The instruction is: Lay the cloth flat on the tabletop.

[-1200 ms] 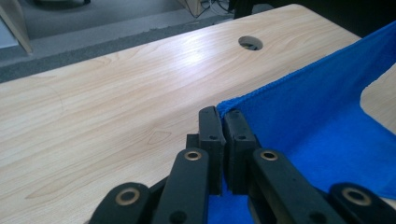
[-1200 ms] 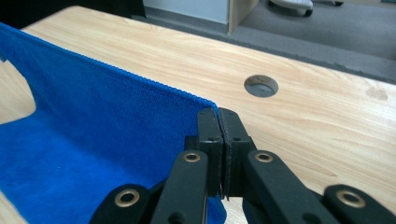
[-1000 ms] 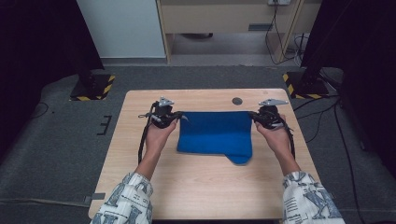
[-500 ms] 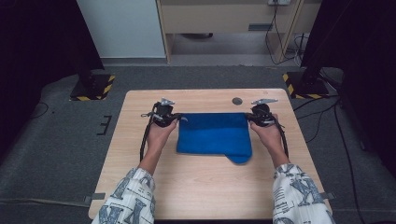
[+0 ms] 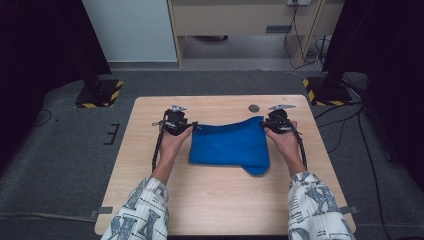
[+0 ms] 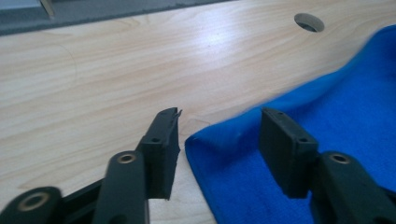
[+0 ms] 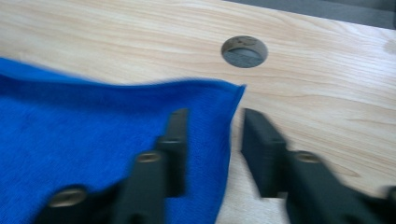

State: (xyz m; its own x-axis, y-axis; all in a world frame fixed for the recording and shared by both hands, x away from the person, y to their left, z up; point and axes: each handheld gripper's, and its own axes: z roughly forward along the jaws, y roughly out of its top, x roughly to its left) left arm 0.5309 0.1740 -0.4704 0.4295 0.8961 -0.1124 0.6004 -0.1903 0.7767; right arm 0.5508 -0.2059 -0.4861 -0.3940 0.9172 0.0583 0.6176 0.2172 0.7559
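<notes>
A blue cloth (image 5: 230, 145) lies folded on the wooden table (image 5: 220, 200), its far edge sagging in the middle. My left gripper (image 5: 192, 127) sits at the cloth's far left corner. In the left gripper view the jaws (image 6: 222, 121) have just been opening, and the cloth (image 6: 336, 121) corner lies loose between them, untouched by the pads. My right gripper (image 5: 264, 123) is at the far right corner. Its jaws (image 7: 215, 116) have also just been opening and straddle the edge of the cloth (image 7: 93, 130) without pinching it.
A round hole (image 5: 254, 108) is cut in the tabletop just beyond the cloth, near the right gripper. Yellow-and-black striped stand bases (image 5: 100, 94) sit on the floor at both far corners. A cabinet (image 5: 240, 20) stands behind the table.
Both grippers have sunk to the table and opened, letting go of the cloth corners. The right hand came inward. The cloth's far edge, taut before, now sags.
</notes>
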